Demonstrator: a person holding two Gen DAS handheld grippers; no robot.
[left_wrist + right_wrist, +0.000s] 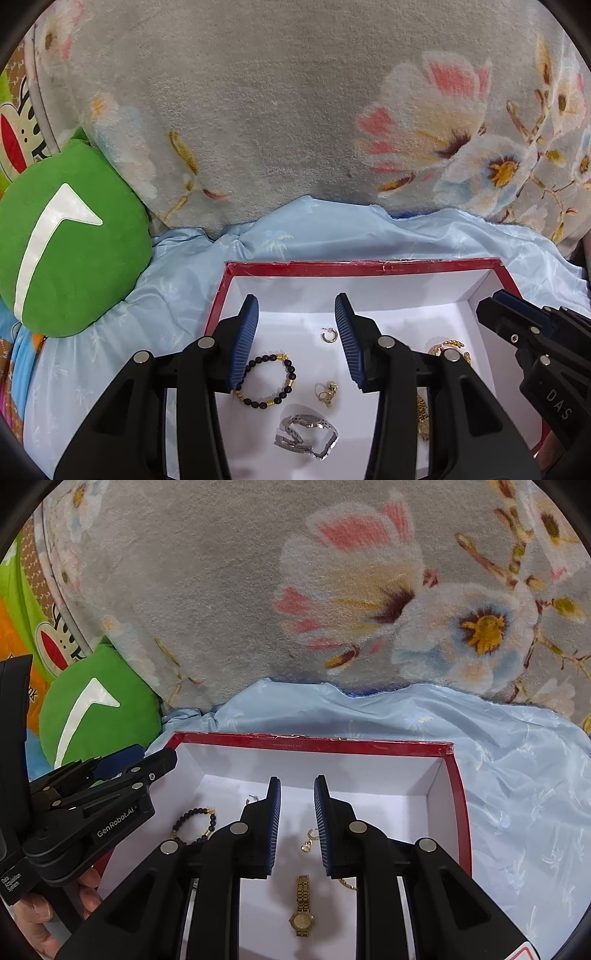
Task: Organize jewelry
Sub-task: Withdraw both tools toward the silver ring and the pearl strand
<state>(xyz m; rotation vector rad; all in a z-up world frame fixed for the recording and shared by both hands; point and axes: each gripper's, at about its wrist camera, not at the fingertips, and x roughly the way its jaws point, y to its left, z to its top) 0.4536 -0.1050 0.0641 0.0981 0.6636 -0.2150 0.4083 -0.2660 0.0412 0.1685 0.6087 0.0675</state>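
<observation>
The gold watch (302,908) lies on the floor of the red box (314,743), near its front edge, long axis front to back (face nearest the camera). The right gripper (297,821) hovers above it, fingers spread and empty; the left gripper (295,341) is spread wide over the beaded bracelet (265,380), holding nothing.

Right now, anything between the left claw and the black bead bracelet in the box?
Nothing visible. The left claw hangs open over the red box; the bead bracelet lies uncovered by its left finger, apart from other jewelry.

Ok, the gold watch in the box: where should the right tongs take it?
Grip the gold watch across its narrow strap just above the round face, coming straight down. It lies flat and lengthwise between the open right tongs, so the fingers can close on the strap's two edges.
</observation>
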